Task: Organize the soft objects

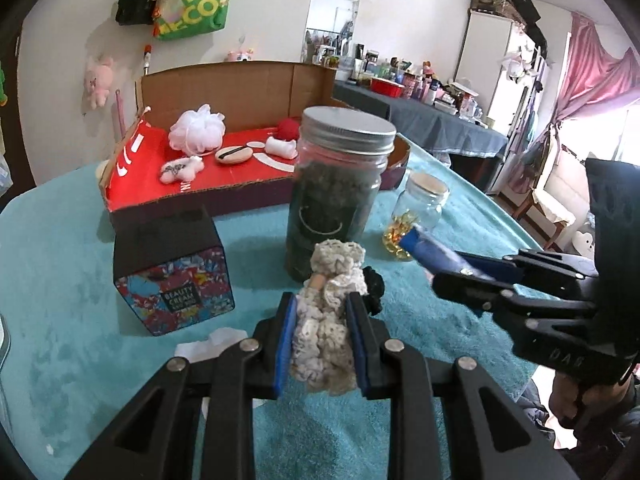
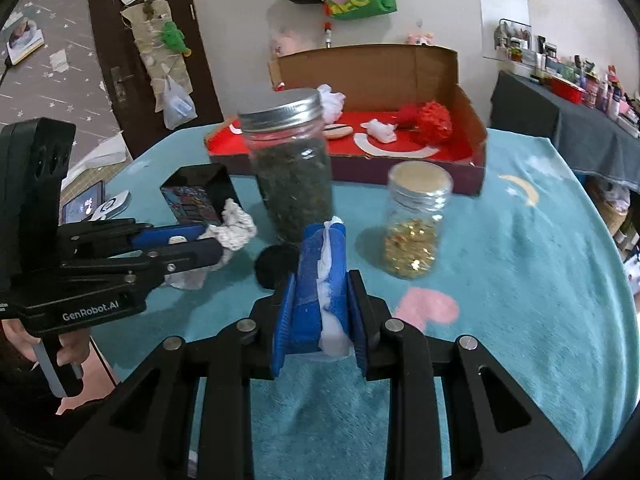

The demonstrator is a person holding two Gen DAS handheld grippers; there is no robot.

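My left gripper [image 1: 322, 312] is shut on a cream lace scrunchie [image 1: 324, 332], held above the teal cloth; it also shows in the right wrist view [image 2: 234, 228]. My right gripper [image 2: 320, 292] is shut on a blue sponge with white fabric [image 2: 320, 280]; its tip shows in the left wrist view [image 1: 428, 250]. A black pom-pom [image 2: 276, 266] lies beside it. The open cardboard box [image 1: 240, 80] with a red floor stands behind, holding a white mesh puff [image 1: 196, 128], a red puff [image 2: 434, 118] and small white soft items.
A tall jar of dark leaves [image 1: 334, 192] and a small jar with gold bits [image 2: 414, 220] stand in front of the box. A black patterned tin [image 1: 172, 276] sits at the left. White tissue [image 1: 212, 344] lies on the teal cloth [image 2: 540, 280].
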